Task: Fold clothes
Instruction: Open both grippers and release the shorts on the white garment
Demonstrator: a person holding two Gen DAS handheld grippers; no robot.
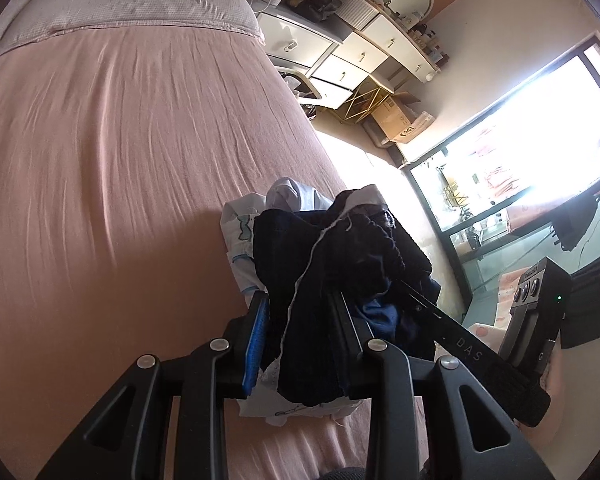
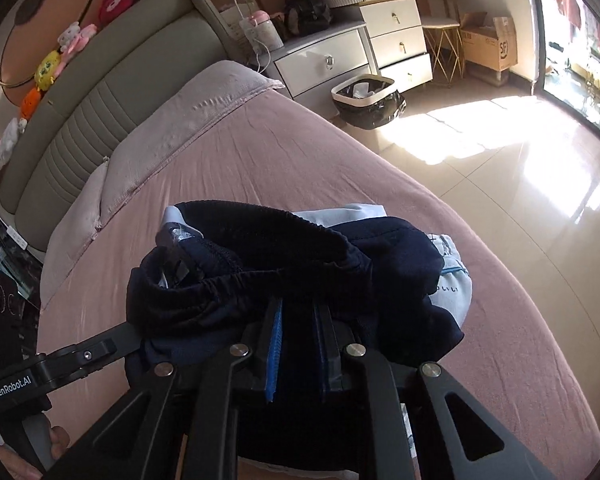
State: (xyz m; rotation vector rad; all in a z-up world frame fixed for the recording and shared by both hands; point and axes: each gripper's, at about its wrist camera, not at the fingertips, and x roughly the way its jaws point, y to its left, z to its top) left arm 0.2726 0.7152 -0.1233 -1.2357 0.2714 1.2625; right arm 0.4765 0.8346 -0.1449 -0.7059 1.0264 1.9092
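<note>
A bundle of dark navy clothing [image 1: 332, 264] with white and light blue garments [image 1: 240, 232] under it hangs just above the pink bed sheet [image 1: 120, 180]. My left gripper [image 1: 300, 312] is shut on the navy cloth, which fills the gap between its fingers. My right gripper [image 2: 298, 316] is shut on the same navy bundle [image 2: 300, 256], near an elastic waistband; a light blue garment [image 2: 452, 292] sticks out on the right. The right gripper's body shows in the left wrist view [image 1: 536, 304] at the right; the left gripper's arm shows in the right wrist view [image 2: 60, 364] at the lower left.
Pillows [image 2: 160, 132] lie at the bed head by a padded headboard [image 2: 92, 100] with plush toys. White drawers [image 2: 328, 60], a waste bin [image 2: 368, 100], a cardboard box [image 2: 492, 44] and a glass door [image 1: 520, 140] stand beyond the bed's right edge, over a tiled floor.
</note>
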